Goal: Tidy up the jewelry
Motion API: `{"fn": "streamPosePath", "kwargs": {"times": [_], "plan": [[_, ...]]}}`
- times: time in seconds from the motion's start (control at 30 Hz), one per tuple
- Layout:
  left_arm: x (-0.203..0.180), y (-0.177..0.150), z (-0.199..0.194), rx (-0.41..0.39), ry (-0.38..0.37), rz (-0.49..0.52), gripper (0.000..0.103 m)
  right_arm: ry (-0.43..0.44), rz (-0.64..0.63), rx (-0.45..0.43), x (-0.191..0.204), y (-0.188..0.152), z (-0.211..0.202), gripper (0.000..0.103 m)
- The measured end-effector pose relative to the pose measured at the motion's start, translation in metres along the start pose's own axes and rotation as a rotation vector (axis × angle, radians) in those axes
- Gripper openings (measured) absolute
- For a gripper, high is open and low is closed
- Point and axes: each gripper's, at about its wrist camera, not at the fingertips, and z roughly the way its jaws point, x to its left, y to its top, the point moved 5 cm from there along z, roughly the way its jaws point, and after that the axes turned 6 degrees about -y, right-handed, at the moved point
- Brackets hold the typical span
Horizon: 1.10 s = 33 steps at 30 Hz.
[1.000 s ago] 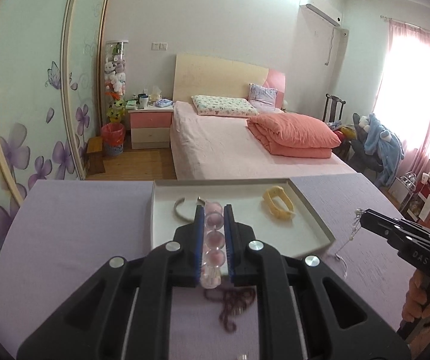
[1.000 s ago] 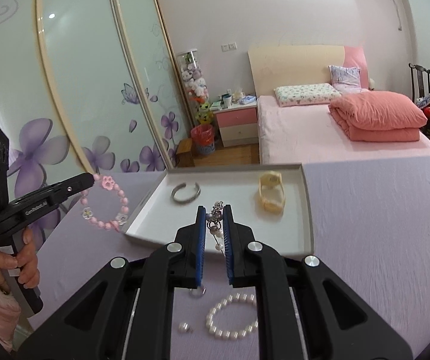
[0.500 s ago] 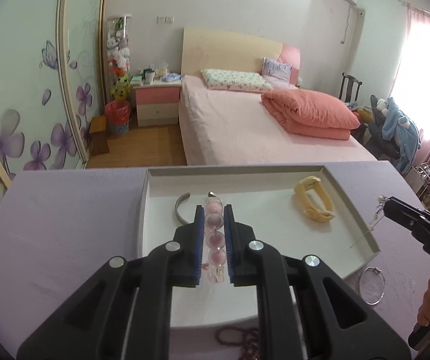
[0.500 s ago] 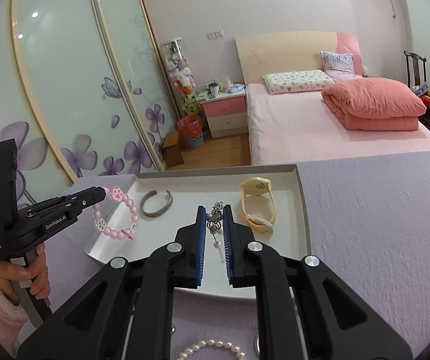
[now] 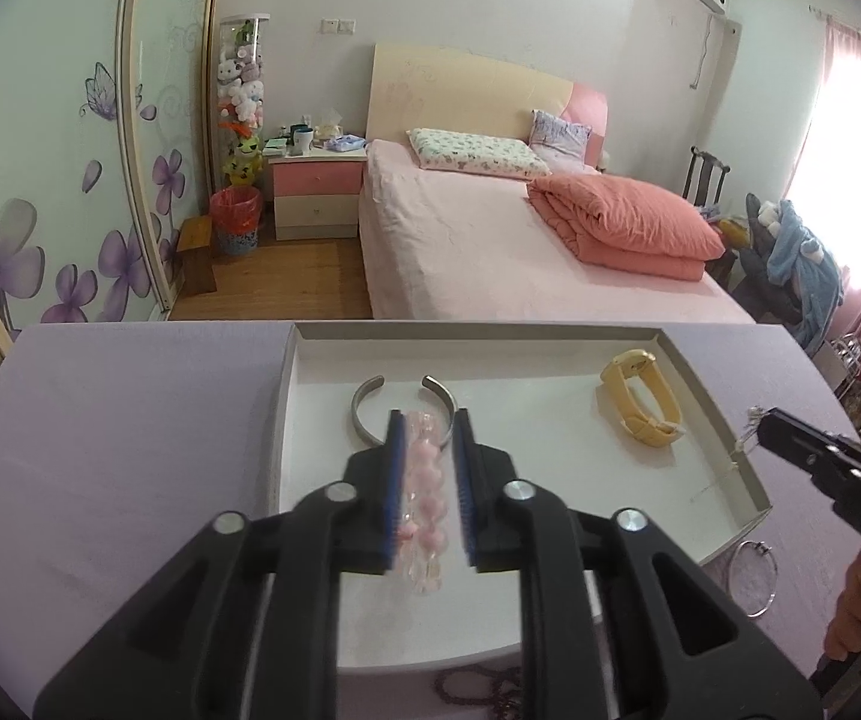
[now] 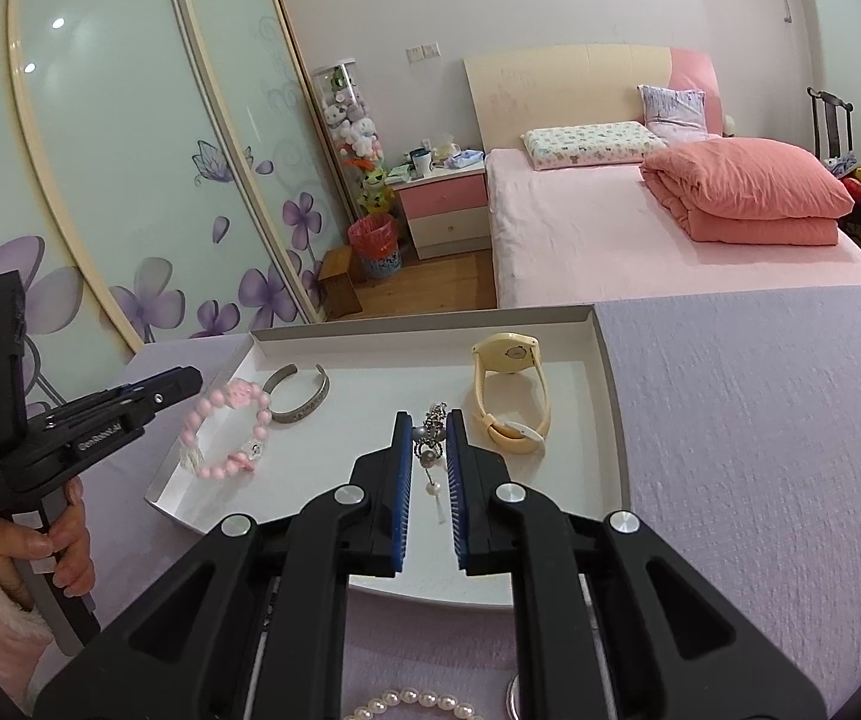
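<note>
Low in the left wrist view, the left gripper has just been opening its jaws; the pink bead bracelet lies between them, seemingly loose, over the white tray. Centre of the right wrist view, the right gripper pinches a silver pearl chain above the tray.

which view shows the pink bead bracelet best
The right wrist view: the pink bead bracelet shows as a whole loop lying in the white tray, beside the silver cuff. In the left wrist view only a blurred strip of beads shows between the left gripper's jaws.
</note>
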Motion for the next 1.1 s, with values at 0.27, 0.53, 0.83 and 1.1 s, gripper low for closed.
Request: {"fn": "streamPosePath", "kwargs": {"times": [0.27, 0.53, 0.83, 1.1], "plan": [[0.011, -0.002, -0.028, -0.039, -0.003, -0.029, 0.040, -0.016, 0.002, 0.001, 0.000, 0.005, 0.005, 0.012], [0.028, -0.014, -0.052, -0.059, 0.023, -0.043, 0.045, -0.035, 0.013, 0.034, 0.000, 0.007, 0.019, 0.012], [0.037, -0.017, -0.060, -0.064, 0.035, -0.041, 0.047, -0.066, 0.038, 0.098, -0.006, 0.000, 0.046, 0.012], [0.037, -0.023, -0.065, -0.054, 0.030, -0.041, 0.050, -0.066, 0.054, 0.060, -0.011, 0.004, 0.027, 0.055]]}}
